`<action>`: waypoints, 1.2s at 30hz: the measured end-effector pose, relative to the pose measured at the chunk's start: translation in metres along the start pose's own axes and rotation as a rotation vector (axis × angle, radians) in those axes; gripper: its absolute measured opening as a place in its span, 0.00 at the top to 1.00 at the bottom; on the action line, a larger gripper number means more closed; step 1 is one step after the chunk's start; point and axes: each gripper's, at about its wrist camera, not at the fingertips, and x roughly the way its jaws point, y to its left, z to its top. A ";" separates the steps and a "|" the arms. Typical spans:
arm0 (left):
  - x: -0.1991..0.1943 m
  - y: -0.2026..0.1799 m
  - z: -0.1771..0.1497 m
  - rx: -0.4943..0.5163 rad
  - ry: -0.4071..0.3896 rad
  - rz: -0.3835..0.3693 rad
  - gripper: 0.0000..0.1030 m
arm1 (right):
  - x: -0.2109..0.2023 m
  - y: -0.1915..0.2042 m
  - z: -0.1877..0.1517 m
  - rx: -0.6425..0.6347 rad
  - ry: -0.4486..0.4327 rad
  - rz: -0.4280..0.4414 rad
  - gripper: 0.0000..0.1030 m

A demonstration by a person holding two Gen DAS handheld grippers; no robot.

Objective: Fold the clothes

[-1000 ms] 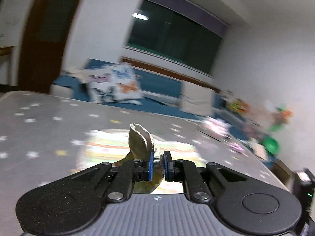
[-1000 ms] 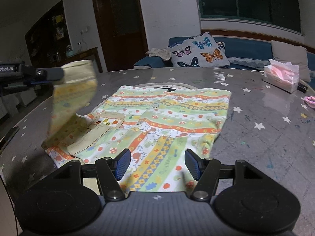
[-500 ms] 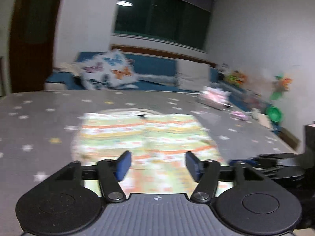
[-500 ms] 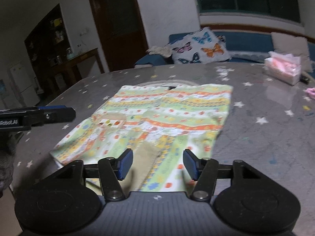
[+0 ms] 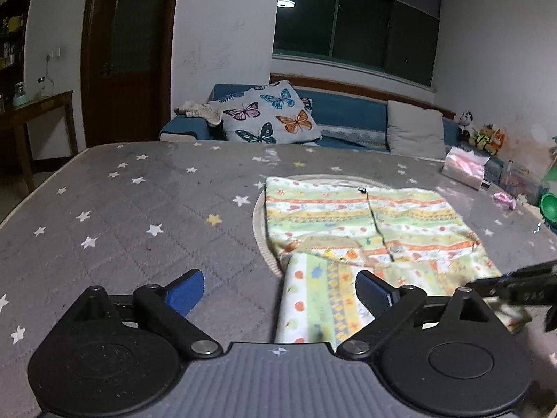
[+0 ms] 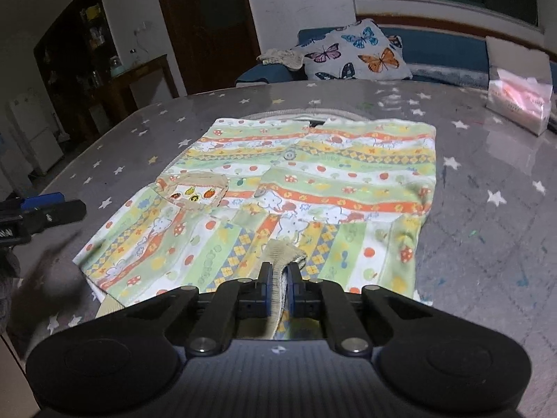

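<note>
In the left wrist view, the left tool (image 5: 278, 291) hangs spread wide over the near edge of the shirt (image 5: 365, 230), which lies flat on the starred surface (image 5: 139, 209). In the right wrist view, the right tool (image 6: 278, 284) pinches the shirt's beige cuff (image 6: 280, 261).

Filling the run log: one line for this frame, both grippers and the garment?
left gripper: open, over near sleeve | right gripper: shut on beige cuff | patterned shirt: flat on star-print table, sleeves folded in
</note>
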 end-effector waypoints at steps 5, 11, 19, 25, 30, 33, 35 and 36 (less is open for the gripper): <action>0.008 0.003 -0.003 0.012 0.022 0.022 0.06 | -0.027 0.008 0.018 -0.061 -0.100 -0.042 0.94; 0.017 0.002 -0.006 0.056 0.039 0.062 0.06 | -0.034 0.002 0.030 -0.077 -0.133 -0.113 0.94; 0.031 -0.002 -0.015 0.198 0.092 0.172 0.10 | -0.003 -0.017 0.008 -0.067 -0.024 -0.134 0.90; 0.034 -0.011 0.002 0.188 0.061 0.117 0.28 | -0.010 -0.009 0.013 -0.114 -0.057 -0.066 0.71; 0.047 -0.038 0.002 0.279 0.063 0.029 0.50 | 0.002 -0.007 0.001 -0.140 -0.005 -0.023 0.70; 0.054 -0.046 -0.007 0.351 0.078 0.029 0.58 | -0.003 -0.003 -0.009 -0.196 0.004 -0.014 0.65; 0.052 -0.047 -0.014 0.398 0.060 0.032 0.58 | -0.008 0.000 -0.015 -0.235 0.007 -0.010 0.61; 0.050 -0.048 -0.017 0.419 0.052 0.037 0.57 | -0.010 0.003 -0.018 -0.254 0.008 -0.009 0.58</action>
